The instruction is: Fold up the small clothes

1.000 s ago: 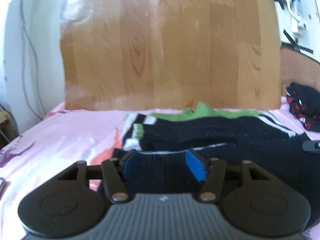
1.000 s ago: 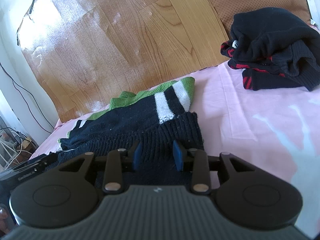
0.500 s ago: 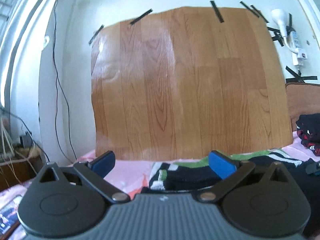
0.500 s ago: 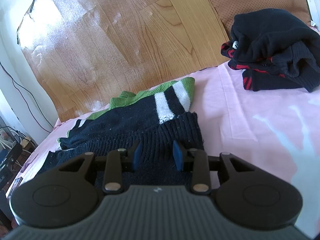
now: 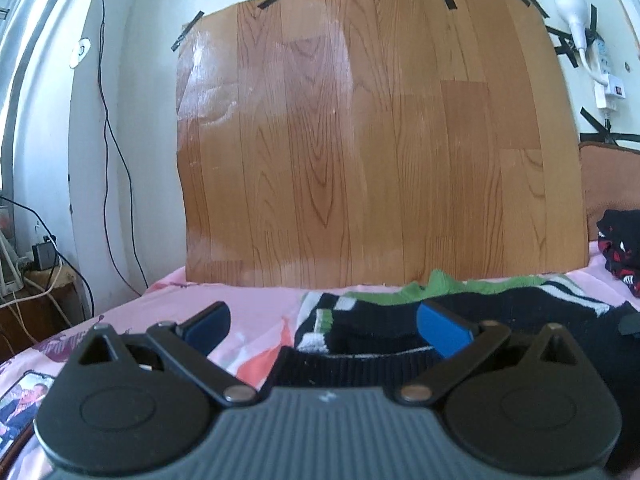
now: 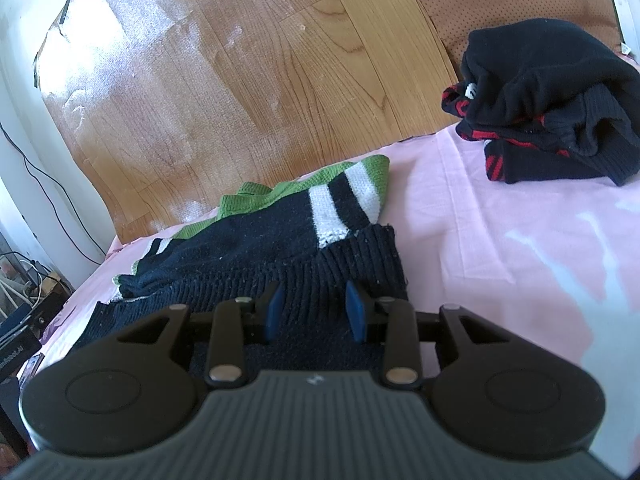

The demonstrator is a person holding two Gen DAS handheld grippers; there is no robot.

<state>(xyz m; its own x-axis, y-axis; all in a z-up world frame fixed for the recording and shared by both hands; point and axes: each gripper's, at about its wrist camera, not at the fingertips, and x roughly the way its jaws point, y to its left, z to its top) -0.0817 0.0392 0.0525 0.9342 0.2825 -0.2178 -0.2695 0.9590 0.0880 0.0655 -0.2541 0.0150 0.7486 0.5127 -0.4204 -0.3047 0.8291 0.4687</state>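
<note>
A dark knitted sweater [image 6: 256, 252] with green and white stripes lies flat on a pink bedsheet [image 6: 500, 240], its green collar edge toward the wood-pattern sheet [image 5: 376, 128] taped to the wall behind the bed. The right gripper [image 6: 316, 312] sits low over the sweater's ribbed hem at the near edge — its blue pads stand partly closed with black knit showing between them, though whether they pinch the cloth cannot be told. The left gripper [image 5: 324, 326] is raised over the sweater's other near corner, its jaws spread wide with nothing between them; one blue pad hangs over bare pink sheet beside the sweater, the other over the dark knit. A heap of black and red clothes [image 6: 552, 108] rests well apart from the sweater, near a brown cushion [image 6: 500, 4] at the wall. Between sweater and heap the sheet lies bare — a broad open stretch. On the sweater's far side the sheet runs bare to the bed's edge, where cables [image 5: 108, 128] hang down the white wall and a phone [image 5: 20, 404] lies at the near corner.
</note>
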